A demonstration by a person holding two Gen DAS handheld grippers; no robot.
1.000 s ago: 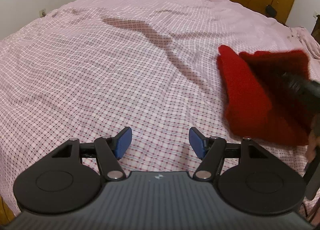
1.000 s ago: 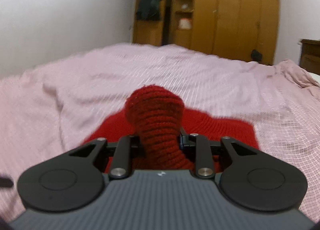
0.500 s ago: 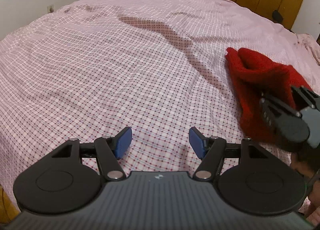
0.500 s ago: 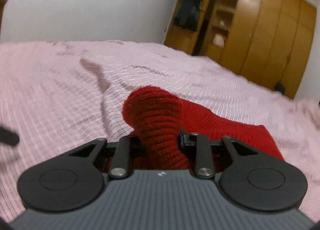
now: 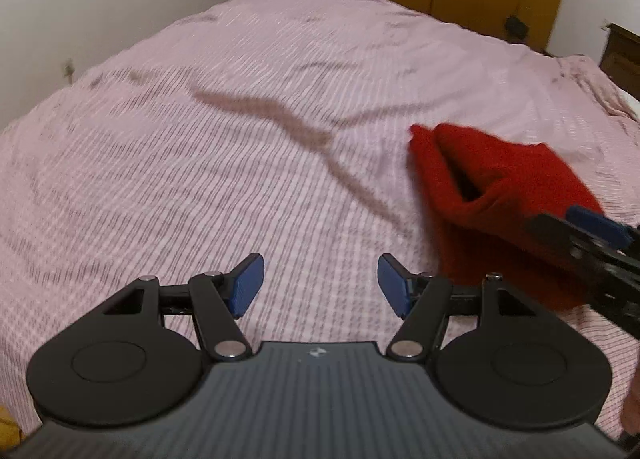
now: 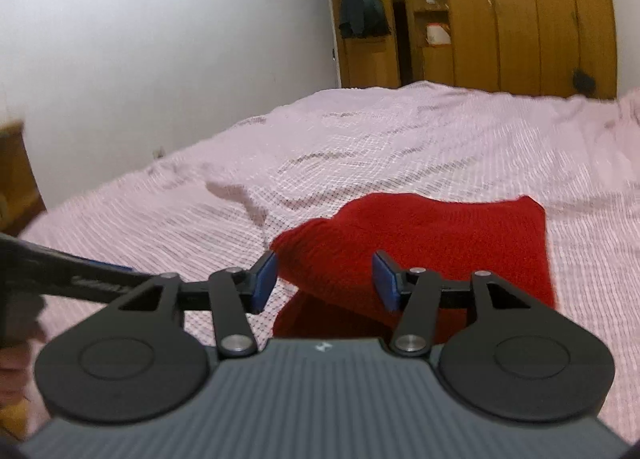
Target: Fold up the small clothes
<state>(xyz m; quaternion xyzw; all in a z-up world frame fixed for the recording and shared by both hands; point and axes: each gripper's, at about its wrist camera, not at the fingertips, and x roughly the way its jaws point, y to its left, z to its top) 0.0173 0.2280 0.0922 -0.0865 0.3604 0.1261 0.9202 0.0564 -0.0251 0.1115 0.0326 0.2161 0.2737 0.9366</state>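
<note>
A red knitted garment (image 6: 432, 243) lies folded over on the pink checked bedsheet (image 6: 360, 147). In the left wrist view the garment (image 5: 492, 195) is at the right. My right gripper (image 6: 324, 279) is open just above the garment's near folded edge, holding nothing. It shows at the right edge of the left wrist view (image 5: 580, 235). My left gripper (image 5: 320, 283) is open and empty over bare sheet, left of the garment.
The bed (image 5: 200, 139) fills most of both views. A white wall (image 6: 160, 39) runs along the left. Wooden wardrobes (image 6: 520, 11) stand beyond the far end. A crumpled sheet edge (image 5: 592, 79) lies at far right.
My right gripper has opened and let go of the red garment, which now lies folded on the sheet. My left gripper stays open.
</note>
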